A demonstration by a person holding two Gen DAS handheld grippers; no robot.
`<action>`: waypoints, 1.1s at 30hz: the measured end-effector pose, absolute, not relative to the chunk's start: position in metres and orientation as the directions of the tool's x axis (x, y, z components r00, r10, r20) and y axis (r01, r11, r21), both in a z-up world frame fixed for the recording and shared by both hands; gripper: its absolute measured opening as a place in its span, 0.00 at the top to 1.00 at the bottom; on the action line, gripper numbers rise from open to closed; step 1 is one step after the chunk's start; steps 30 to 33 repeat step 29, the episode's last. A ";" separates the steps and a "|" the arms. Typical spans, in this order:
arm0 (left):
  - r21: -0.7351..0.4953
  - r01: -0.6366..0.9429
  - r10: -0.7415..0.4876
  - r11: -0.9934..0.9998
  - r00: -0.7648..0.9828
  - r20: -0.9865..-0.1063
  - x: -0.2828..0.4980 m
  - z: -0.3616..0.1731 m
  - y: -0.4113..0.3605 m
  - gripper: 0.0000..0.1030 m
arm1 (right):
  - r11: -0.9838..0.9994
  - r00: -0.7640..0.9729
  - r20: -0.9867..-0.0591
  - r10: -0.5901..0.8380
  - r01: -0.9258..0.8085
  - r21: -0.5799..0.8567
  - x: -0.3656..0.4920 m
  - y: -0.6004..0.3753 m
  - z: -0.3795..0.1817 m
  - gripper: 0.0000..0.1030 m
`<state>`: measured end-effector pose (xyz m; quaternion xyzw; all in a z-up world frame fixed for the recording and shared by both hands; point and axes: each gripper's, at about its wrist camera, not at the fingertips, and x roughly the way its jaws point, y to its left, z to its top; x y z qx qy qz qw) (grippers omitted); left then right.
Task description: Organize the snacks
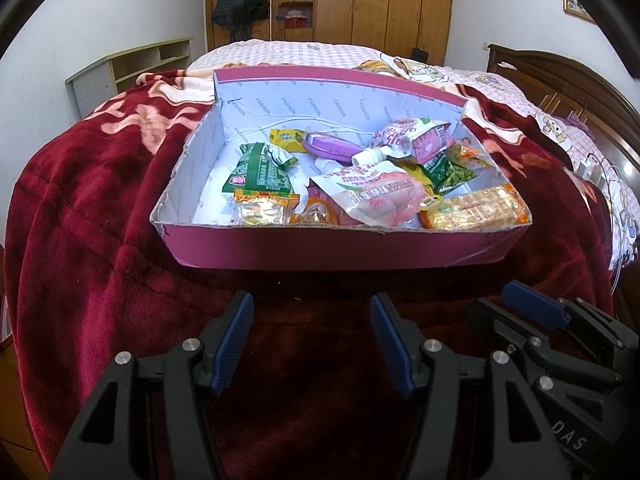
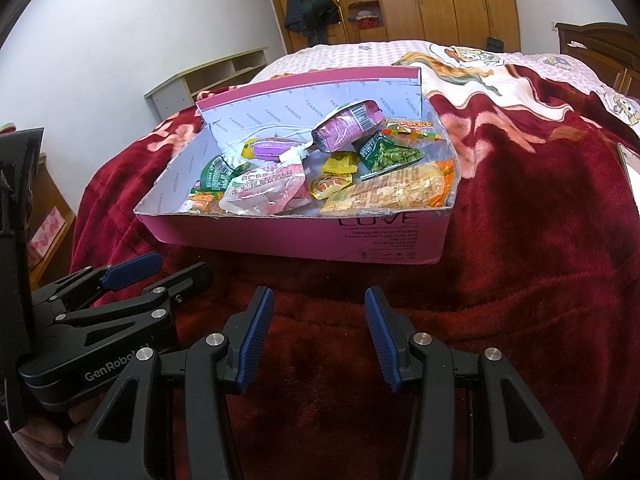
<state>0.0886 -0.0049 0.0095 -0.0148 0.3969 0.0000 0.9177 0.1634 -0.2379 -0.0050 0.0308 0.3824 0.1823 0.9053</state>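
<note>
A pink cardboard box (image 1: 280, 246) with a white lining sits on a dark red blanket on a bed; it also shows in the right wrist view (image 2: 304, 236). It holds several snack packets: a green packet (image 1: 256, 172), a pink pouch with a white cap (image 1: 372, 196), a purple pouch (image 2: 348, 124), a green pea packet (image 2: 386, 156) and an orange biscuit pack (image 1: 476, 210). My left gripper (image 1: 312, 340) is open and empty, in front of the box. My right gripper (image 2: 319, 332) is open and empty, also in front of the box, to the right of the left one.
The red blanket (image 1: 80, 216) covers the near bed; a pink checked sheet (image 1: 304, 54) lies beyond. A low shelf unit (image 1: 132, 68) stands at the left wall, wooden wardrobes (image 1: 384, 0) at the back, a dark headboard (image 1: 560, 80) at right.
</note>
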 end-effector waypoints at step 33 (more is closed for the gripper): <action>-0.029 -0.017 -0.010 0.999 0.676 -0.736 0.089 0.007 -0.004 0.38 | 0.931 0.634 -0.687 0.355 -0.308 0.196 0.163 -0.238 -0.008 0.53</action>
